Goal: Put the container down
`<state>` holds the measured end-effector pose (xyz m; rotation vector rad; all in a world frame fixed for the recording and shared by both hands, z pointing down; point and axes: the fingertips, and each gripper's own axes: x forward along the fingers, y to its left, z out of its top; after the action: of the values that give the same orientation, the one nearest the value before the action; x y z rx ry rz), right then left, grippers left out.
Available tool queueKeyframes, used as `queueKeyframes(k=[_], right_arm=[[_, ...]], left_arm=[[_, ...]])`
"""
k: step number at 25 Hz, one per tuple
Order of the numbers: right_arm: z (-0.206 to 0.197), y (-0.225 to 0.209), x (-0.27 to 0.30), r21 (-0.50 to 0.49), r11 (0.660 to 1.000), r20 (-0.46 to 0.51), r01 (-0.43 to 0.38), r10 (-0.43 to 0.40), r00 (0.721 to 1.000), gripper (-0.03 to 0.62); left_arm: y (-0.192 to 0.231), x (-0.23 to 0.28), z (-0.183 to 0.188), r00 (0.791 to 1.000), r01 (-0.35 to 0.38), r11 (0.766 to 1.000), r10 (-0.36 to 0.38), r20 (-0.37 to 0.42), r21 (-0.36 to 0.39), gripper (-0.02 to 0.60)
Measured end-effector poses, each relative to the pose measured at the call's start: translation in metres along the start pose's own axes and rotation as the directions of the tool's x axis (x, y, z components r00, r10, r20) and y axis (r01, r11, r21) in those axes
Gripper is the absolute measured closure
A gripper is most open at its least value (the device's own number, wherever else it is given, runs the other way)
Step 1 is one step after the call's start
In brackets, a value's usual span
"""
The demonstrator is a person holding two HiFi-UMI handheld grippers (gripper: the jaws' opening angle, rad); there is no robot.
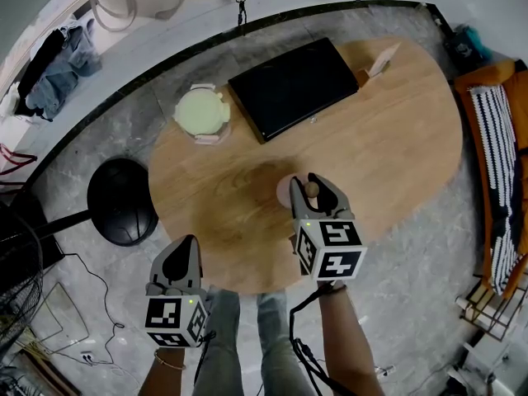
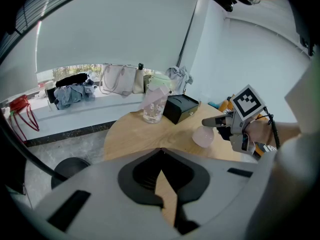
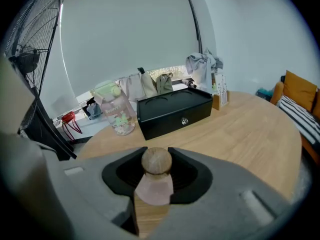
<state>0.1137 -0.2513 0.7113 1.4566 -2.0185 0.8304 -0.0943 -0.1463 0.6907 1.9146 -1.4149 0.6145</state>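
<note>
Pale pink container (image 3: pixel 154 186), tan wooden knob (image 3: pixel 156 160), between the grey jaws of the right gripper (image 1: pixel 315 190). Beyond the tips, a black box (image 3: pixel 175 111) sits on a honey-toned wood-grain table (image 3: pixel 250 129). Black-and-white squares pattern the gripper's cube (image 1: pixel 332 248).

floor: grey marbled stone floor (image 1: pixel 99 130) | centre: oval light-wood table (image 1: pixel 404 139) | beyond table's far edge: long white window ledge (image 1: pixel 148 35), white roller blind (image 2: pixel 115 29) nearly down, narrow daylit strip of window (image 2: pixel 82 71) beneath | right: orange sofa (image 1: pixel 495 77), black-and-white striped throw (image 1: pixel 502 163) | left: round black fan base (image 1: pixel 122 200)
</note>
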Motion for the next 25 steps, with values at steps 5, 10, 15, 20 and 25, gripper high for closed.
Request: queueKeyframes(k=[5,10,15,20,25], right_arm=[[-0.0024,-0.0001,-0.0026,0.002,1.000,0.004,-0.001,0.001,1.000,0.464],[-0.0049,0.0038,-0.0023,-0.046,0.999,0.002,0.009,-0.009,1.000,0.464],[-0.0063,0.0052,-0.0038,-0.057,0.998,0.008,0.012,-0.012,1.000,0.464],[-0.0076,0.0069,-0.0039,-0.072,0.997,0.009,0.020,-0.019,1.000,0.464],[-0.0078,0.0065,-0.0038,-0.064,0.998,0.019,0.026,-0.025,1.000,0.464]], left_arm=[[-0.0035,-0.0012,-0.0019,1.000,-0.001,1.000,0.001,-0.001,0.004,0.588],[-0.0070,-0.0017,-0.0050,1.000,0.004,1.000,-0.004,-0.004,0.004,0.588],[-0.0087,-0.0038,-0.0056,1.000,0.008,1.000,-0.008,0.000,-0.006,0.588],[-0.0080,-0.0056,-0.0048,1.000,0.009,0.999,-0.009,0.007,-0.031,0.588],[-0.0096,-0.0073,-0.0038,1.000,0.014,1.000,-0.014,0.011,-0.025,0.588]])
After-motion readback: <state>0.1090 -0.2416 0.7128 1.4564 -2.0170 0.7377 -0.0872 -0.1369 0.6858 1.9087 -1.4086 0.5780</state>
